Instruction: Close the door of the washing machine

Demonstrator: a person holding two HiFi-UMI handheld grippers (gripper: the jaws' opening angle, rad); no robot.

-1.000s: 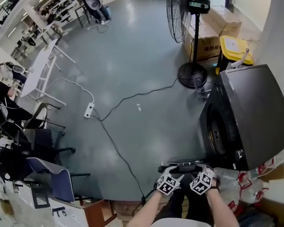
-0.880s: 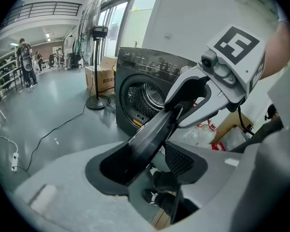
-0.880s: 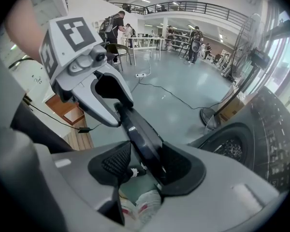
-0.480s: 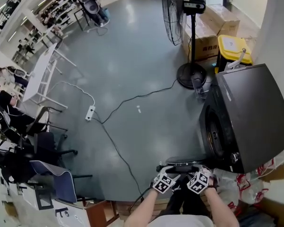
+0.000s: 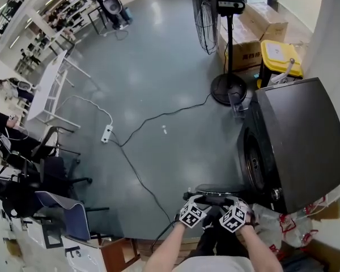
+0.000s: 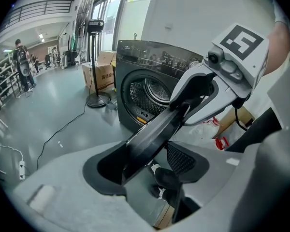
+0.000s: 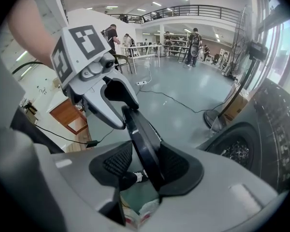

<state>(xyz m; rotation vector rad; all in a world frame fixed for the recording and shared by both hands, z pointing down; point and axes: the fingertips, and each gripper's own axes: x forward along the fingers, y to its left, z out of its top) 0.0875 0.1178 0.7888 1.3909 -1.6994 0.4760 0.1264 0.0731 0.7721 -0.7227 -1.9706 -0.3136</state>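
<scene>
- Early in the closing step: door point(image 5: 215, 190) swung wide out from the washer point(image 5: 306, 135), passing edge-on between the fingers of both tools.
- Left gripper point(image 6: 146, 164): spreading its jaws at this moment, straddling the door rim without clamping it. Resting against the rim on one finger, clear of it at the mesh pad point(image 6: 183, 158) on the other.
- Right gripper point(image 7: 146, 170): drawing its jaws in around the same rim, just beside the left tool. Apparently no pinch yet, with a gap left on one side.
- Judged as lining up for a push rather than a firm grasp.
- Next: press the door's outer face toward the drum opening point(image 5: 254, 164), which is beyond the fingertips and off to the right.
- Follow the hinge arc while pushing, keeping the rim seated between the fingers so as not to slip off.
- Finish with a firm shove until latched, drawing the fingers off the rim beforehand to avoid trapping them against the front panel.
</scene>
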